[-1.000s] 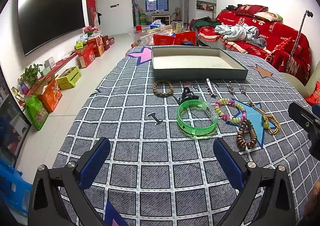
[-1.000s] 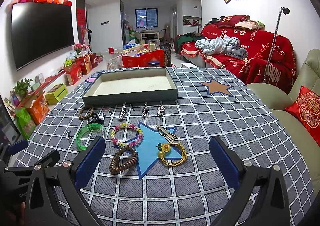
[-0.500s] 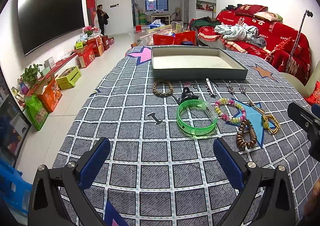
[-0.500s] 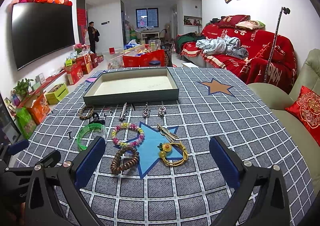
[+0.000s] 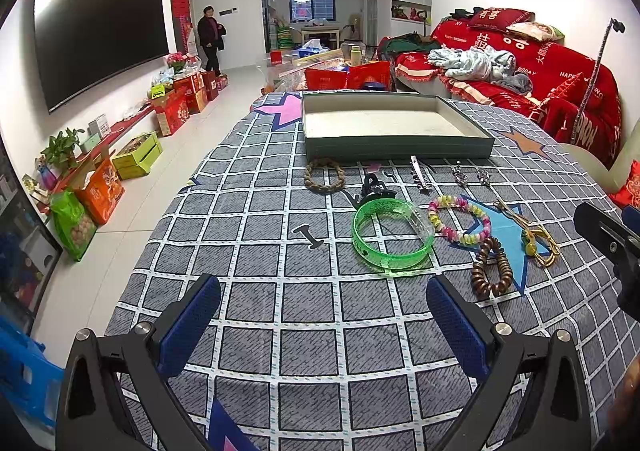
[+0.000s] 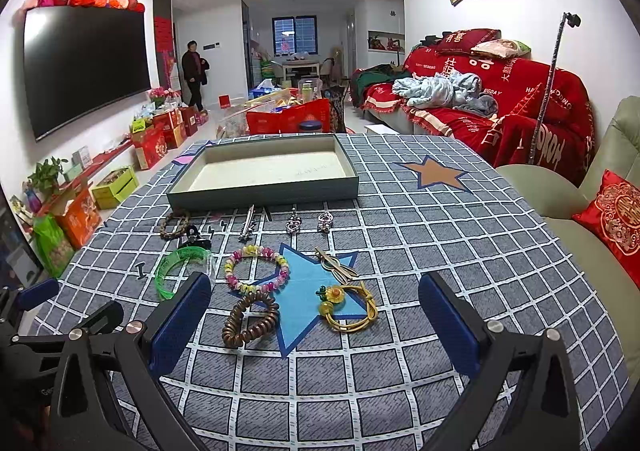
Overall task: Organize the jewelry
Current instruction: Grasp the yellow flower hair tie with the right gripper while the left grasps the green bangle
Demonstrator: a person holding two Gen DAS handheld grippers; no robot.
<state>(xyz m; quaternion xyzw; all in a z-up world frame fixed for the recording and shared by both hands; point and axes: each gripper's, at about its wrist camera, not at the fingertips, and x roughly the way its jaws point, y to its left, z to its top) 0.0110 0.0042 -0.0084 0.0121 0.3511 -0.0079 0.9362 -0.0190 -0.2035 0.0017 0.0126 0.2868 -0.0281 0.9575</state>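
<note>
Progress: nothing is yet being stored; by the look of it, the whole task is still being awaited.
Tray (image 6: 264, 187): it is being kept bare, at the far end of the checked cloth (image 6: 440, 251).
Jewelry: the green bangle (image 5: 394, 235), pastel bead bracelet (image 6: 256, 269), brown coil bracelet (image 6: 250, 319), gold cord piece (image 6: 348, 305), braided ring (image 5: 324, 175) and small clips are being left on the cloth, before the tray.
Left gripper (image 5: 322, 319): it is being held wide apart, gripping nothing.
Right gripper (image 6: 314, 315): likewise spread and unloaded, above the brown coil.

On the desk (image 6: 440, 235) the tray (image 6: 264, 187) lies at the back, with bracelets (image 6: 256, 271) and clips (image 6: 248, 221) in front of it, outside the tray
</note>
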